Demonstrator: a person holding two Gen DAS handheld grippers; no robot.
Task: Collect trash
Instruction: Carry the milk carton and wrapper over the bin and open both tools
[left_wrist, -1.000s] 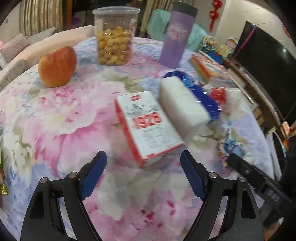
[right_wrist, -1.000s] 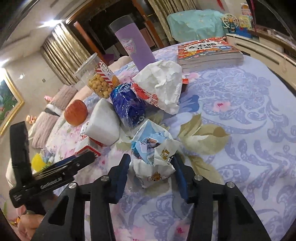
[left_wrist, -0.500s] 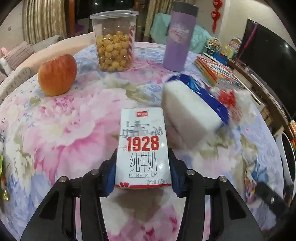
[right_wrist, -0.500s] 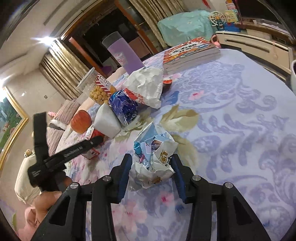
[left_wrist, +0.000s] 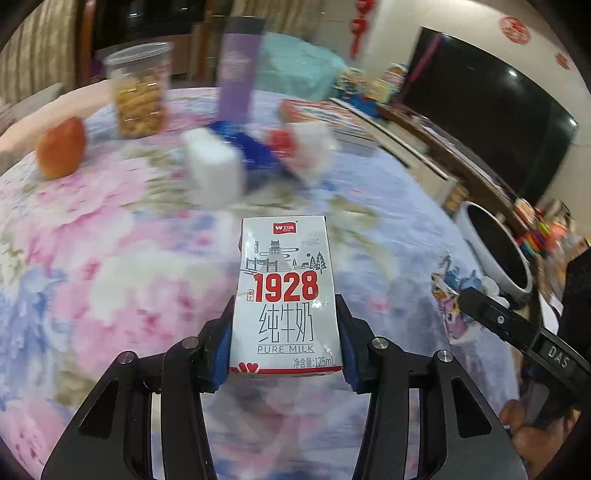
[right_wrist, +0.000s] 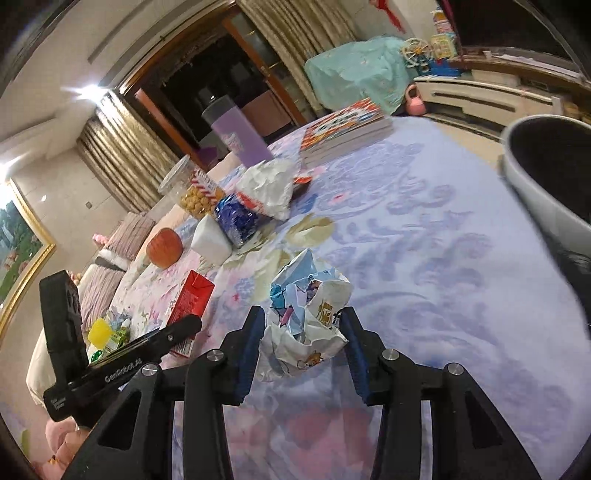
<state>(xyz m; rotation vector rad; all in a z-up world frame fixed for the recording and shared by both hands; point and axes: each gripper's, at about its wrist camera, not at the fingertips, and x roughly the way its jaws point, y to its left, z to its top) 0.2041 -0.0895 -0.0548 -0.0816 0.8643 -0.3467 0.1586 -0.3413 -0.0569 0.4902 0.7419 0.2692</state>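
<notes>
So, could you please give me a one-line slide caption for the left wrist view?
Left gripper jaws clamp an upright milk carton above the floral tablecloth.

Red-and-white milk carton (left_wrist: 286, 295), floral tablecloth (left_wrist: 110, 258)

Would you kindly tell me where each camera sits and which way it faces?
Left wrist: on the left gripper, facing across the table at its milk carton; its fingers show.
Right wrist: on the right gripper, facing its crumpled wrapper; its fingers show.
Shared: apple, bin, each other's gripper.
</notes>
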